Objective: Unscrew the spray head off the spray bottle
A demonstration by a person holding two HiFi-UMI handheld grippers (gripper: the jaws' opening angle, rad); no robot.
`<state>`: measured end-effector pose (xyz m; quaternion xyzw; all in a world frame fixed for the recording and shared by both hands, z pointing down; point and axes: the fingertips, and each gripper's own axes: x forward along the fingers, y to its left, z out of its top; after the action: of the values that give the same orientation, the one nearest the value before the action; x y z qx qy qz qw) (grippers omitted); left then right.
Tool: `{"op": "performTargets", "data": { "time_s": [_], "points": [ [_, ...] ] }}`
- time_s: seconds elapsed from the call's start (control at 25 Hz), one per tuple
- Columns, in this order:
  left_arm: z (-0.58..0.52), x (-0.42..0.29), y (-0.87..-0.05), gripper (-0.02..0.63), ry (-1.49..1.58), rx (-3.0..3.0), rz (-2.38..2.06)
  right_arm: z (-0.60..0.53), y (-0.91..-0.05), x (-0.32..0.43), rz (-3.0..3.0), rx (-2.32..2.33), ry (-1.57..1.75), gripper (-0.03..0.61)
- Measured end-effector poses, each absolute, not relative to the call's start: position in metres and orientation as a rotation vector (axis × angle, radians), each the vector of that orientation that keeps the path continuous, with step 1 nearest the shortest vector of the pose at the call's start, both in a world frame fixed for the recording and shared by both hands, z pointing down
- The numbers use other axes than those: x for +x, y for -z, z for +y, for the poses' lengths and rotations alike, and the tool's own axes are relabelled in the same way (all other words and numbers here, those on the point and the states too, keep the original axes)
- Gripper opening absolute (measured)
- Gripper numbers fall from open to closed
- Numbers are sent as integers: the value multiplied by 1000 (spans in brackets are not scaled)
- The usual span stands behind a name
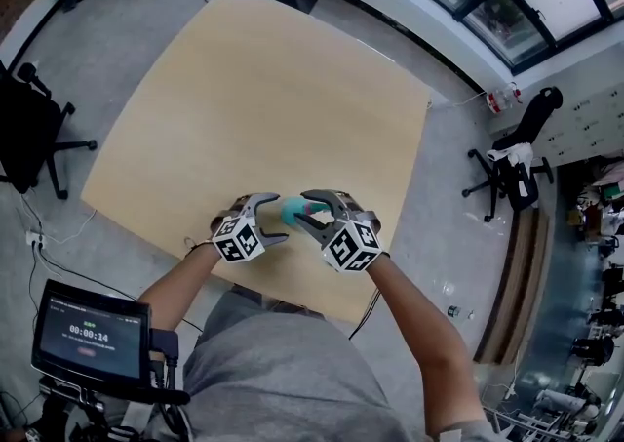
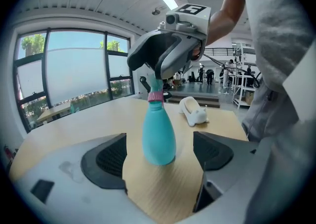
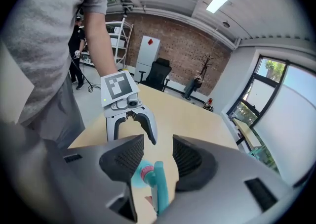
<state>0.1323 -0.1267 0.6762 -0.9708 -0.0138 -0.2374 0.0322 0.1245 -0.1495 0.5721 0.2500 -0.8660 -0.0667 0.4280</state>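
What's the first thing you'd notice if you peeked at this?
A bright teal spray bottle with a pink collar stands near the front edge of a big pale wooden table. Two grey grippers with black-and-white marker cubes crowd in on it: the left gripper has its jaws wide apart on either side of the bottle's belly, not touching. The right gripper comes down over the top, its jaws either side of the spray head.

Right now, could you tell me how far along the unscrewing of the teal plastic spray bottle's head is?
Done: nothing; the teal spray head sits on the pink collar. In hand: the left gripper straddles the upright teal spray bottle, the right gripper straddles the head, both open. To do: clamp, twist, lift off.
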Motion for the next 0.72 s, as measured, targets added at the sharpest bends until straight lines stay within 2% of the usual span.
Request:
{"op": "performTargets", "data": {
  "time_s": [0.28, 0.4, 0.52, 0.64, 0.68, 0.72],
  "points": [
    [-154, 116, -571, 417, 384, -3027, 155, -169, -485, 136, -2315, 992, 135, 166],
    [-153, 100, -503, 383, 222, -2987, 251, -162, -430, 138, -2401, 1197, 112, 154],
    [-121, 83, -426, 270, 64, -2932, 386, -116, -368, 141, -2512, 1381, 142, 17],
    [-61, 78, -361, 65, -51, -2864, 522, -42, -321, 159, -2602, 1506, 70, 6],
    [-42, 79, -345, 13, -83, -2854, 555, -19, -312, 165, -2633, 1524, 49, 6],
    [-25, 80, -331, 5, -112, -2851, 582, 3, -304, 171, -2661, 1536, 43, 6]
  ]
}}
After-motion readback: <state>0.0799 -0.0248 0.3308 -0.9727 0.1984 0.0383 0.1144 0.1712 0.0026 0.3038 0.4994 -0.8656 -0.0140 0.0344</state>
